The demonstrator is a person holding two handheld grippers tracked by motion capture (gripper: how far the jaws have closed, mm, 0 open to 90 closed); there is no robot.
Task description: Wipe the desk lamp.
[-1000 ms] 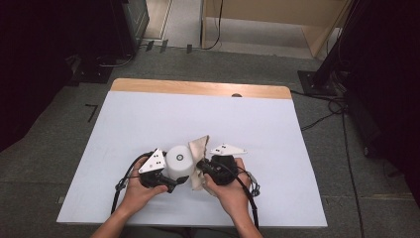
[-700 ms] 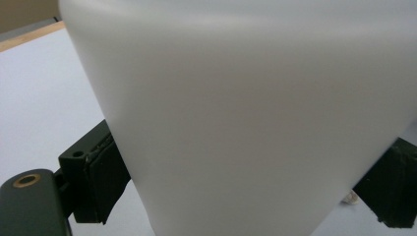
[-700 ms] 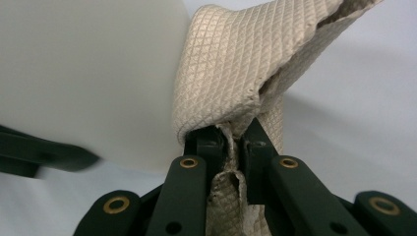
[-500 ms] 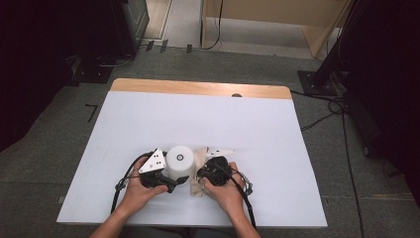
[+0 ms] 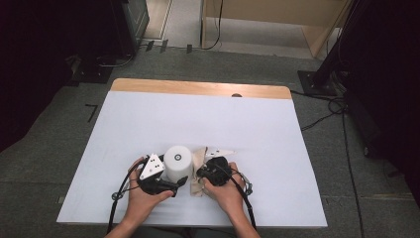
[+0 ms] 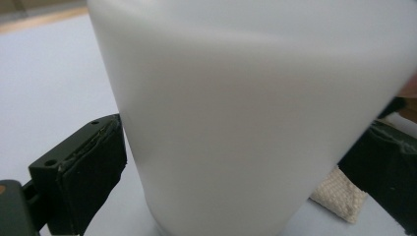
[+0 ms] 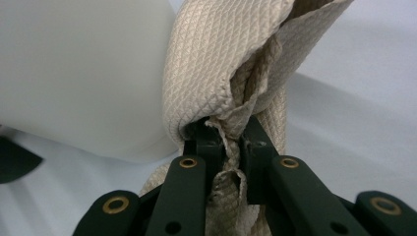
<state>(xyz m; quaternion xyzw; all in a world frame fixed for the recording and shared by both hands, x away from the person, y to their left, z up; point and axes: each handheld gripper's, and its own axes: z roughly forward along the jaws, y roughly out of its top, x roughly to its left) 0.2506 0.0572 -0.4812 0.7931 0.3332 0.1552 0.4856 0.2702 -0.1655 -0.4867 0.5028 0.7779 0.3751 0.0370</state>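
At the near edge of the counter (image 5: 148,124), the right tool (image 7: 231,142) is clamped tight on a bunched beige cloth (image 7: 221,64), which lies against the right side of a white cup (image 5: 178,162). The left tool (image 5: 171,184) has its jaws around the cup, one pad (image 6: 91,172) on each side, apparently touching it. The cup stands upright on the counter between the two hands

1. Right tool (image 7: 231,142) rising from 6 o'clock, black jaws pinched tight on a bunched fold of beige woven cloth (image 7: 221,64).
2. Cloth billowing up toward 12 o'clock, a strip trailing down between the linkage arms.
3. White cylinder (image 7: 83,73) at 10 o'clock, touching the cloth.
4. Pale desk (image 7: 354,113) at 3 o'clock.
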